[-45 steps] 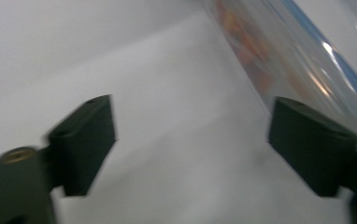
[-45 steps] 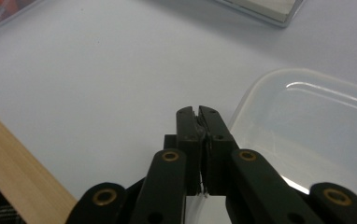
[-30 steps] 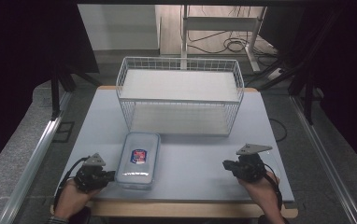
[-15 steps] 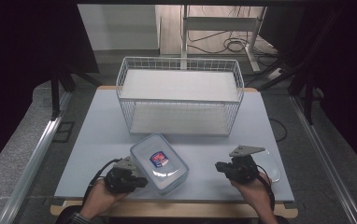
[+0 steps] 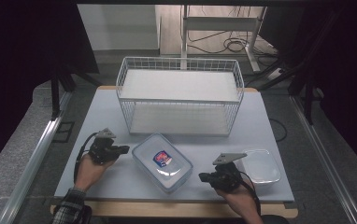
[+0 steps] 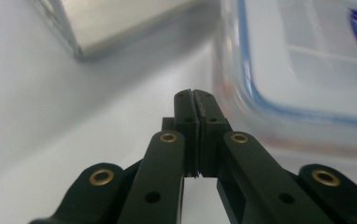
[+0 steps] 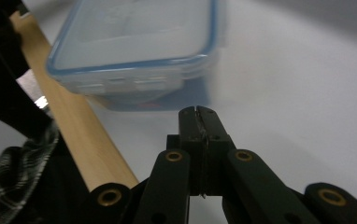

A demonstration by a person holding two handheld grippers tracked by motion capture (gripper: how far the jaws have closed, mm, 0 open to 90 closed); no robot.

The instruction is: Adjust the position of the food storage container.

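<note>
The left hand-held gripper (image 5: 123, 150) is lying near the table's front-left corner, its jaws pressed together and holding nothing. The right hand-held gripper (image 5: 203, 177) is staying near the front edge, jaws also pressed together and empty. Between them, a clear rectangular plastic container with a blue-rimmed lid (image 5: 162, 161) is sitting on the grey table (image 5: 97, 112), turned at an angle. Behind it, a white wire basket (image 5: 179, 98) is standing.

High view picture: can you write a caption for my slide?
Two hand-held grippers, left and right, both shut, flank a lidded plastic container before a white wire basket.
</note>
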